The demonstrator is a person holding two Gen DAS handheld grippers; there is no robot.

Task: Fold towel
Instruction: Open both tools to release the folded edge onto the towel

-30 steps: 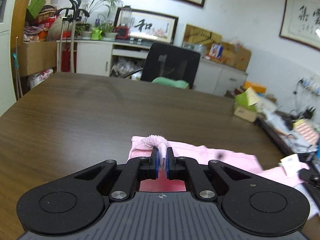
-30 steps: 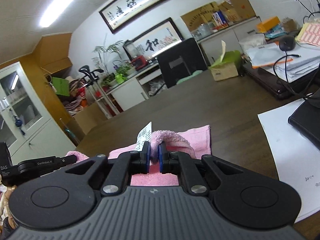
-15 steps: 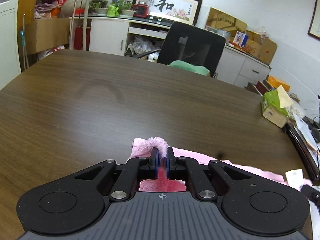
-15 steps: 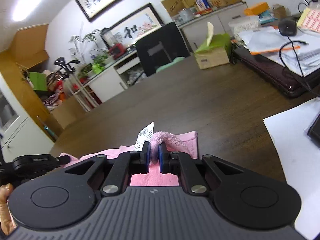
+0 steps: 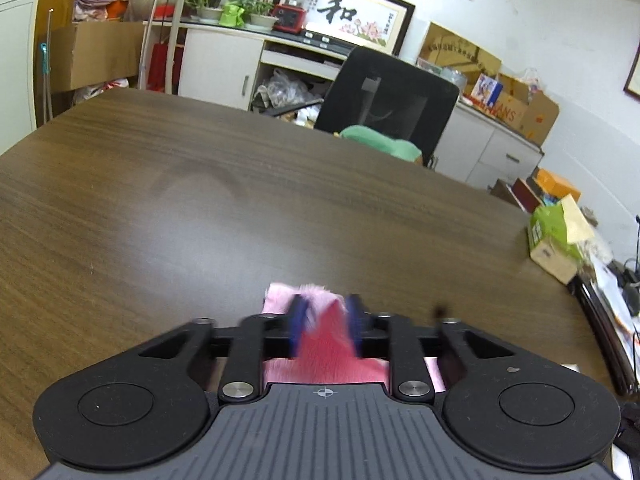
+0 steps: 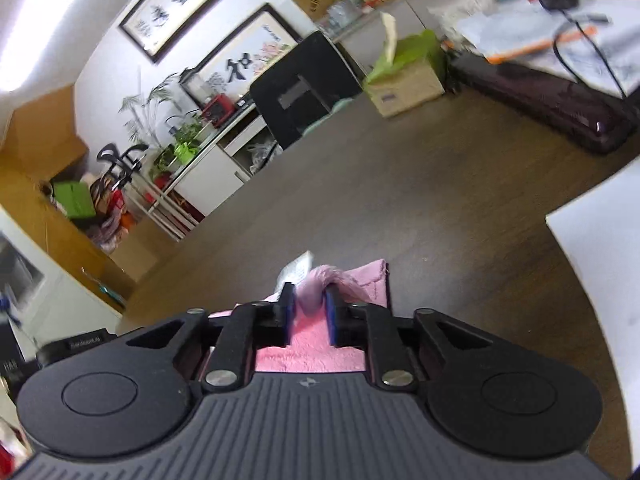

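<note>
A pink towel (image 5: 326,344) lies on the dark wooden table (image 5: 200,200) just under both grippers. In the left wrist view my left gripper (image 5: 325,304) has its jaws opening, blurred, with a raised peak of towel loose between them. In the right wrist view my right gripper (image 6: 309,296) is also opening. A bunched fold of the towel (image 6: 368,280) stands between its blue pads, and a white label (image 6: 296,270) sticks up beside it. Most of the towel is hidden behind the gripper bodies.
A green tissue box (image 5: 556,240) sits at the table's right edge, near stacked papers and a dark case (image 6: 540,96). A white sheet (image 6: 600,260) lies at the right. A black chair (image 5: 388,100) stands behind the far edge. Bare tabletop (image 6: 400,200) stretches ahead.
Both grippers moved forward and lower over the table with the towel edge pinched. Their jaws, shut on the towel before, now stand apart around it.
</note>
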